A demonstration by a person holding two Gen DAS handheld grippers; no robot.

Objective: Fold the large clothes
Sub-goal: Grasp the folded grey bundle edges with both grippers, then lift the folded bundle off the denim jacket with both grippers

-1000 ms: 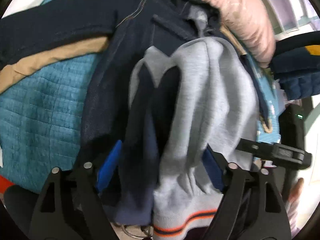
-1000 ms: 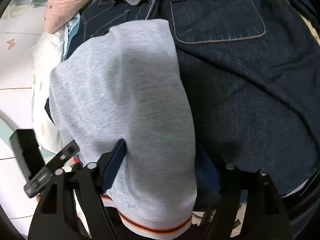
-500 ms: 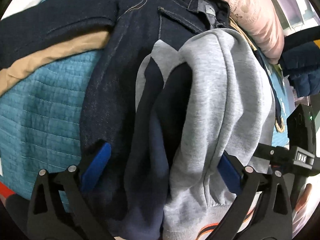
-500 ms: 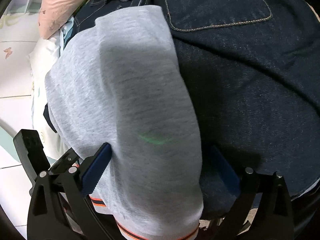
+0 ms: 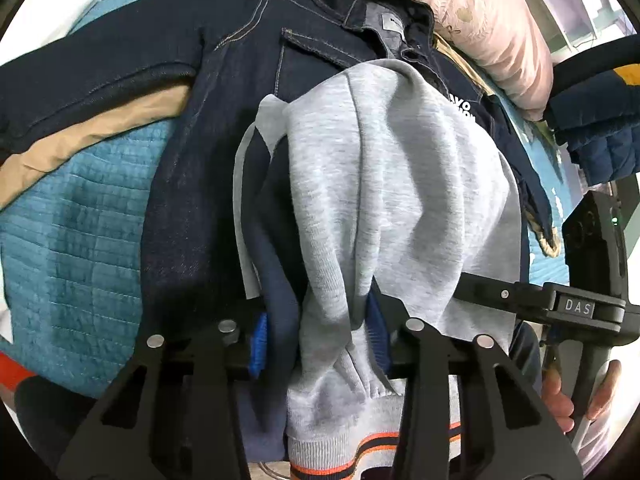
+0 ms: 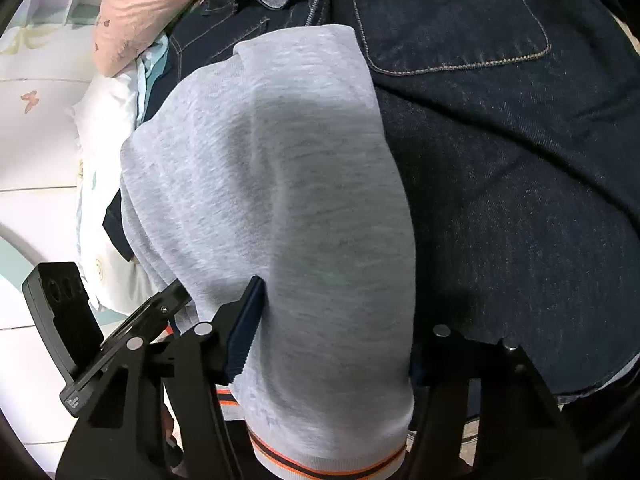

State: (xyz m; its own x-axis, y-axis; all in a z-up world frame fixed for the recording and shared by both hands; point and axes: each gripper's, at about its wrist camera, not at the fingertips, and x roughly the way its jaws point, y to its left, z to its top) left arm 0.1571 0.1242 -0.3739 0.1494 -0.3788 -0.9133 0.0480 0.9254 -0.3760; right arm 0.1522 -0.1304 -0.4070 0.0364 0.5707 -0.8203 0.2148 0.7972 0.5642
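Pinching grey sweatshirt, both tools just closed; only left view shows teal quilt.

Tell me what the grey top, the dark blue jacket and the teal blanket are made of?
Grey top: looks like soft cotton knit, matte and heathered, with a ribbed, orange-striped hem. Dark blue jacket: almost surely denim, given the diagonal weave and tan stitching round the pocket. Teal blanket: quilted fabric, stitched in squares with a slight sheen, possibly velvety polyester, though I can't be sure.
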